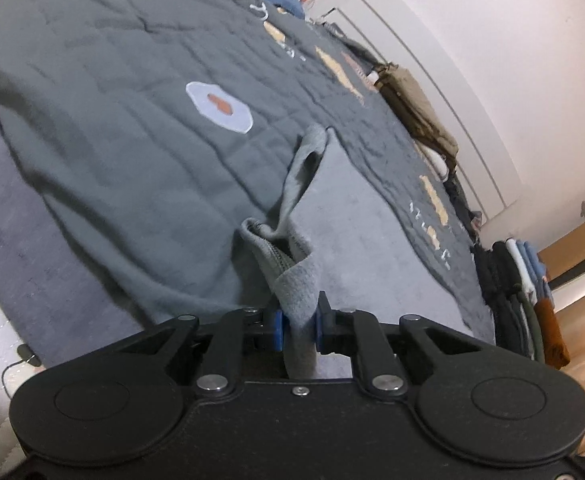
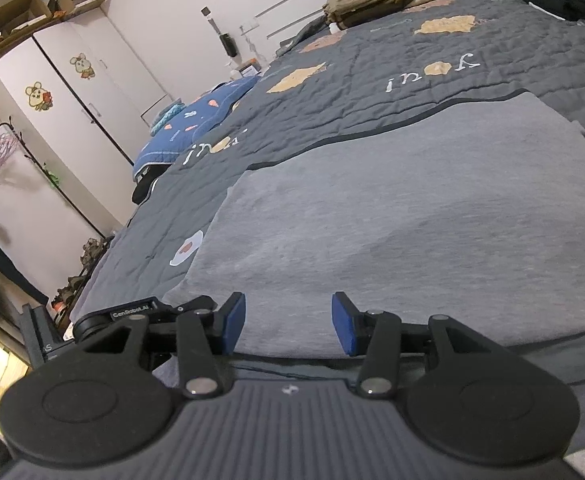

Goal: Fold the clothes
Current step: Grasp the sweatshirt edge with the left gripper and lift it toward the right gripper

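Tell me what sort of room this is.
Most likely a home bedroom: a bed under a grey quilted bedspread, a white wardrobe with cartoon stickers, and a stack of folded clothes at the bed's edge.

One grey garment (image 2: 392,216), one quilt (image 1: 112,80), two grippers (image 1: 298,326) (image 2: 288,322), one clothes stack (image 1: 520,292)

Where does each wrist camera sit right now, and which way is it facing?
Left wrist: on the left gripper, looking down along its fingers, shut on a fold of the grey garment, across the quilt toward stacked clothes.
Right wrist: on the right gripper, jaws open, over the spread garment, facing a wardrobe.
Shared: the garment, the quilt, the olive clothes.
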Tool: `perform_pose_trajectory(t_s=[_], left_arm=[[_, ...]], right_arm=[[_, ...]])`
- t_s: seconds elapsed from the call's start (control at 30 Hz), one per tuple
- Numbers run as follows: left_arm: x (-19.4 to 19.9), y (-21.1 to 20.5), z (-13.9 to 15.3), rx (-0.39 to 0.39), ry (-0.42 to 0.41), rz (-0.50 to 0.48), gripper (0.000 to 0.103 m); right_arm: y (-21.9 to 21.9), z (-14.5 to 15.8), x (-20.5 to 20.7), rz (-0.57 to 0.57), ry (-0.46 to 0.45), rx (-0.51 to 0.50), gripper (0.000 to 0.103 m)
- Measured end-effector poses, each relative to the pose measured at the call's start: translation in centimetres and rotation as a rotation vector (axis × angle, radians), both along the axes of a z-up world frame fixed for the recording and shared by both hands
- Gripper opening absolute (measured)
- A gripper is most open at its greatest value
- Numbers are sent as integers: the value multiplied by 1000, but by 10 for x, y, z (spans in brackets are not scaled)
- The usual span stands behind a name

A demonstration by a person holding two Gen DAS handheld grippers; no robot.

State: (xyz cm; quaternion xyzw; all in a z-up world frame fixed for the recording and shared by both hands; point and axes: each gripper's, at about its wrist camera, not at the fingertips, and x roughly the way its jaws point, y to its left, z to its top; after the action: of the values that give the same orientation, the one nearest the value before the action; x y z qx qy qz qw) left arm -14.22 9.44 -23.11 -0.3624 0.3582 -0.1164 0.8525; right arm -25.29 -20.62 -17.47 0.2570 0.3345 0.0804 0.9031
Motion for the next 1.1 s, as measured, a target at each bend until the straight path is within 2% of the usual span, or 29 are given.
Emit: perform_pose_trajectory(t_s=[0.23,0.47,0.7,0.83,0.93,1.03,1.1], left_arm=[[-3,-15,13,13,-63,0,11],[-3,-62,39,62,-218,-153,11],[-10,-137,57,149,-344,-366,11],[-26,-190,57,243,-420,-514,11],[-38,-229,40,341,-433,-652,10],[-52,-263,12,522,-395,-762,11],[-62,-269,0,596,-432,-778,13]], right_arm=[[-19,2,-9,-38,-7,14,47],[-51,1,-19,-111,-9,53,47],[-91,-5,-35,-206,-14,104,47],[-120,-8,-48,-290,-25,149,47],[-143,-13,-59,-366,-22,197,47],[-160,-20,-63,-416,-1,233,47],[-166,-25,-64,-436,14,242,47]])
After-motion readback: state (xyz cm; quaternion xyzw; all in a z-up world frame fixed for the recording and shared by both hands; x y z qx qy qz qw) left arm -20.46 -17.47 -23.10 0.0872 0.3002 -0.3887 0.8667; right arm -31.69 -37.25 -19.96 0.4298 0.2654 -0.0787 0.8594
